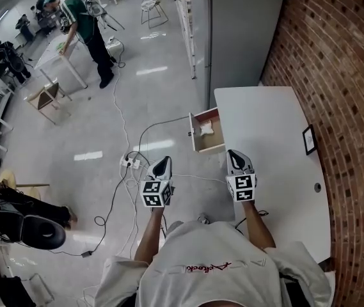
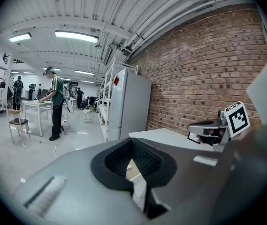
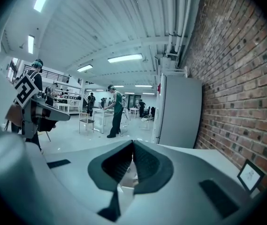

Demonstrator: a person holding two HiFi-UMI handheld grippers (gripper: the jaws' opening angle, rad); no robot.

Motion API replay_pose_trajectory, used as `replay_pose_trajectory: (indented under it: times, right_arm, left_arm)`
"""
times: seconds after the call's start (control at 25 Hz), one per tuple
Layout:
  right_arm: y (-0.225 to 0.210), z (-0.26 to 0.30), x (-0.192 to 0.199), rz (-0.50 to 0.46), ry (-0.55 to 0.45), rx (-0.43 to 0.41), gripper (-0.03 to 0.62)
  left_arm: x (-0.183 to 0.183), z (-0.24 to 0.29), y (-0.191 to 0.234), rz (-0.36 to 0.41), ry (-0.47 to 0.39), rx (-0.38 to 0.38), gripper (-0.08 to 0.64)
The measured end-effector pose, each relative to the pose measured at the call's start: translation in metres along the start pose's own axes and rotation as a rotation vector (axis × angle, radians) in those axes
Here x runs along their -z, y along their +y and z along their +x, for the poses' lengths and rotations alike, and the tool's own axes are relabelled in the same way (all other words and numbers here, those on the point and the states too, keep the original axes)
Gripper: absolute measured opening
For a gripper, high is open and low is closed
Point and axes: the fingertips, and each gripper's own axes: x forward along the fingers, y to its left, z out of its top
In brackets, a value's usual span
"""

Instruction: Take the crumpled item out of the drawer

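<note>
One white surface (image 1: pixel 265 126) has its drawer (image 1: pixel 196 139) open, holding the crumpled white item (image 1: pixel 206 129), likely light and soft, best pinched at a raised fold; left claw (image 1: pixel 162 163) and right claw (image 1: pixel 235 157) hover nearby, both closed, empty.

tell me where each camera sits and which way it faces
Head view: on the person's head, facing steeply down at the open drawer with the crumpled item; forearms, left claw, right claw show.
Left gripper view: on the left claw, facing along its shut jaws toward the fridge; right claw at right.
Right gripper view: on the right claw, facing likewise; left claw at left.
Both gripper views share the fridge and brick wall.
</note>
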Motion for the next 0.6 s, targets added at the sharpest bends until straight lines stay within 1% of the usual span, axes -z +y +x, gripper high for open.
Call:
replay_pose_trajectory:
  times: [0.32, 0.6]
  right_arm:
    - [0.001, 0.022, 0.002, 0.008, 0.006, -0.026, 0.012]
    - [-0.001, 0.05, 0.007, 0.001, 0.022, -0.026, 0.012]
  left_arm:
    - [0.001, 0.009, 0.016, -0.019, -0.001, -0.028, 0.009]
    - [0.001, 0.039, 0.03, -0.022, 0.002, -0.007, 0.009]
